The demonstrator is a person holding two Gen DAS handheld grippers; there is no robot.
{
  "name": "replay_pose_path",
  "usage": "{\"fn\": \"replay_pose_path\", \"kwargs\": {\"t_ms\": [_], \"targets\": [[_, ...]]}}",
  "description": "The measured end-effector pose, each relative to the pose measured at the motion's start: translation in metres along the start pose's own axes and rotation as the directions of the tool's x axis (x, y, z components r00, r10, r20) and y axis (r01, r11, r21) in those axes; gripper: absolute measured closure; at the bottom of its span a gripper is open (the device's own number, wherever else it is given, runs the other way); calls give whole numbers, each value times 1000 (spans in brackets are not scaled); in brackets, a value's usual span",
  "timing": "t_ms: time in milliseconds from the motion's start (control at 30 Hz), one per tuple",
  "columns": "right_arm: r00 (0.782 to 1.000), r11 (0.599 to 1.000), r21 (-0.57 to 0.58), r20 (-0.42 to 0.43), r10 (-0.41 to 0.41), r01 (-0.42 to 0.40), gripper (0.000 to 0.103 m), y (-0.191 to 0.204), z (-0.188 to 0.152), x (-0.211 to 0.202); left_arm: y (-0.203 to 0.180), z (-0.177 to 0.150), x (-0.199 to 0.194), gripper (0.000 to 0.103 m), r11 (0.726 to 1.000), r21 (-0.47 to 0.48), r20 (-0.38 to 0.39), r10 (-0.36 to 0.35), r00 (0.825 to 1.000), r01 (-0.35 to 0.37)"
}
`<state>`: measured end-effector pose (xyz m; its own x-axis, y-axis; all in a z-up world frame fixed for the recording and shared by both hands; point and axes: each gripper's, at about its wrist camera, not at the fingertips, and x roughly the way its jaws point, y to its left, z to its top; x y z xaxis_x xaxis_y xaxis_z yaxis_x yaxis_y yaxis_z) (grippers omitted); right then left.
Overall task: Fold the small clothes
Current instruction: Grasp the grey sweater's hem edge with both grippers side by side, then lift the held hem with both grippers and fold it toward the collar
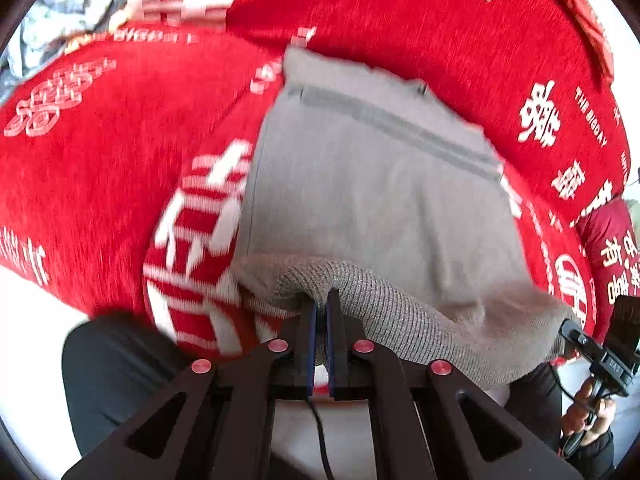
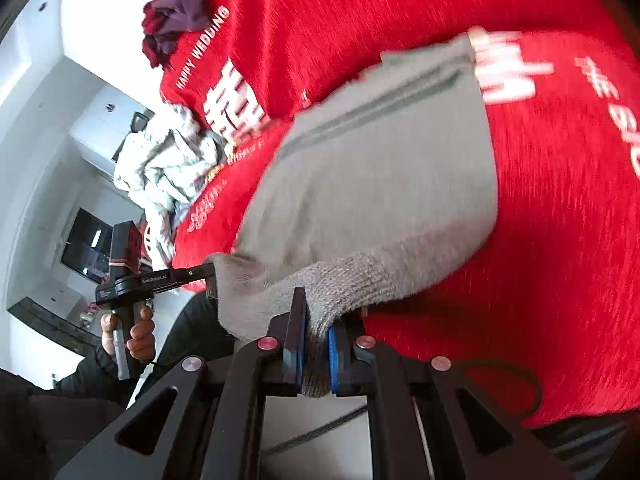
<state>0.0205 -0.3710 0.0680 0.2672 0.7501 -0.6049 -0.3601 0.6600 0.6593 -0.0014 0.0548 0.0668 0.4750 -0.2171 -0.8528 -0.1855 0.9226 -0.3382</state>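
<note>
In the left wrist view, the left gripper [image 1: 321, 304] has its fingers clamped on the ribbed hem of a grey garment [image 1: 372, 184] spread over a red cloth [image 1: 100, 184] printed with white characters, while the right gripper [image 1: 568, 330] pinches the hem's far corner. In the right wrist view, the right gripper [image 2: 314, 322] is closed tight on the ribbed hem of the garment [image 2: 384, 168], the left gripper [image 2: 210, 270] grips the other corner, and a pale crumpled clothes pile [image 2: 160, 168] and a purple bundle [image 2: 176, 20] lie further back on the red cloth [image 2: 560, 240].
</note>
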Motion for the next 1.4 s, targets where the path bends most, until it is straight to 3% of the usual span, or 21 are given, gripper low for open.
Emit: {"fn": "replay_pose_path", "kwargs": {"t_ms": [333, 667, 1033, 1200, 1300, 1400], "targets": [[989, 994, -91, 139, -40, 53, 93, 36, 64, -16, -18, 66, -29, 98, 999, -1, 179, -45, 983, 46], [975, 991, -68, 197, -102, 118, 94, 22, 163, 15, -38, 165, 7, 98, 1000, 5, 213, -29, 977, 29], [962, 980, 70, 186, -198, 188, 94, -58, 276, 97, -51, 293, 128, 98, 998, -50, 152, 44, 987, -37], [959, 963, 109, 121, -257, 245, 94, -103, 308, 143, -40, 314, 180, 98, 992, -88, 104, 102, 989, -93], [949, 945, 111, 33, -313, 308, 92, -126, 314, 173, -28, 319, 215, 98, 981, -95, 22, 173, 985, -170], [929, 926, 72, -14, -370, 370, 90, -135, 307, 189, -19, 321, 225, 98, 985, -101, -27, 135, 990, -137]]}}
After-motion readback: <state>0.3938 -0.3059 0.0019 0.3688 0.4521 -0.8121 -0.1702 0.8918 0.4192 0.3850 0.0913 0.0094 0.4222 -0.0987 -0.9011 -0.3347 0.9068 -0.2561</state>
